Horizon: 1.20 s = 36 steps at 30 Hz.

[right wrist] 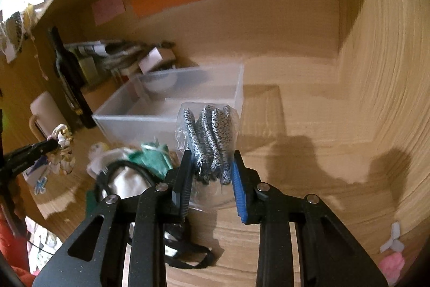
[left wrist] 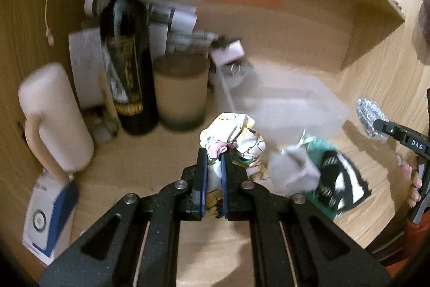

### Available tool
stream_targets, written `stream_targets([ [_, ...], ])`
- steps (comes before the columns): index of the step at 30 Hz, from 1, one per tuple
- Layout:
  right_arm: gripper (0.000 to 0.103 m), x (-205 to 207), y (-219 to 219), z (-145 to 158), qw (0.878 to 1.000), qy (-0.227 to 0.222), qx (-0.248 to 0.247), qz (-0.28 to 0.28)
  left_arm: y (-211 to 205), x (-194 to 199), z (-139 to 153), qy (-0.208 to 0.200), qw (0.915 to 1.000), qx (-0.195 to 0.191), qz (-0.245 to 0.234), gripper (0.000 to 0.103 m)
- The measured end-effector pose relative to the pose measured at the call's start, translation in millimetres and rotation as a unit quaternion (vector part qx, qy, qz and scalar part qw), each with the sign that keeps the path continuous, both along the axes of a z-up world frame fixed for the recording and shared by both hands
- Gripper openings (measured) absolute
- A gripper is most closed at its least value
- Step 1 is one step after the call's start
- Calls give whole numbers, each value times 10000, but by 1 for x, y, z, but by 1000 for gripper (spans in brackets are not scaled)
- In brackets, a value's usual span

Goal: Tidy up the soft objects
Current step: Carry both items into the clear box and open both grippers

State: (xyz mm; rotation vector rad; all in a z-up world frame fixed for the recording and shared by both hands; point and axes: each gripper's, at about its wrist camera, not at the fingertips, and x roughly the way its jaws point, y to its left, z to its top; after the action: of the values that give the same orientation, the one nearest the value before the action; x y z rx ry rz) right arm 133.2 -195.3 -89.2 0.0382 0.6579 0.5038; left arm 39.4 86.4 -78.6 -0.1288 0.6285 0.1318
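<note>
Pinching a crumpled floral white cloth (left wrist: 236,139), the left gripper (left wrist: 214,171) holds firm; the right gripper (right wrist: 212,174) clamps a bagged speckled knit bundle (right wrist: 209,136), apparently loosely, so it may slip short of the translucent plastic bin (right wrist: 172,109) just beyond the fingers.

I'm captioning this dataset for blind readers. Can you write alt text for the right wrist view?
The right gripper holds a clear plastic packet of black-and-white speckled knit items between its jaws, above a wooden desk. Behind it sits a translucent plastic bin; to the left lie a green and white cloth heap and a dark wine bottle.
</note>
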Motion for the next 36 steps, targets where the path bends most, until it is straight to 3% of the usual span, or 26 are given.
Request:
stream_targets([
  [7,25,1,7,24,9990,-373,230,95,-9,21,30,-490,9987,-67,-151,8],
  [14,25,11,25,41,9971,-678,238,256,-20,58,48,-724,9968,-92,-328,8],
  [22,25,35,46,49,9963,-756,114,396,-34,109,39,-424,9978,-54,-511,8],
  [36,25,95,87,7,9960,131,-635,610,-38,176,-10,547,9968,-117,-574,8],
])
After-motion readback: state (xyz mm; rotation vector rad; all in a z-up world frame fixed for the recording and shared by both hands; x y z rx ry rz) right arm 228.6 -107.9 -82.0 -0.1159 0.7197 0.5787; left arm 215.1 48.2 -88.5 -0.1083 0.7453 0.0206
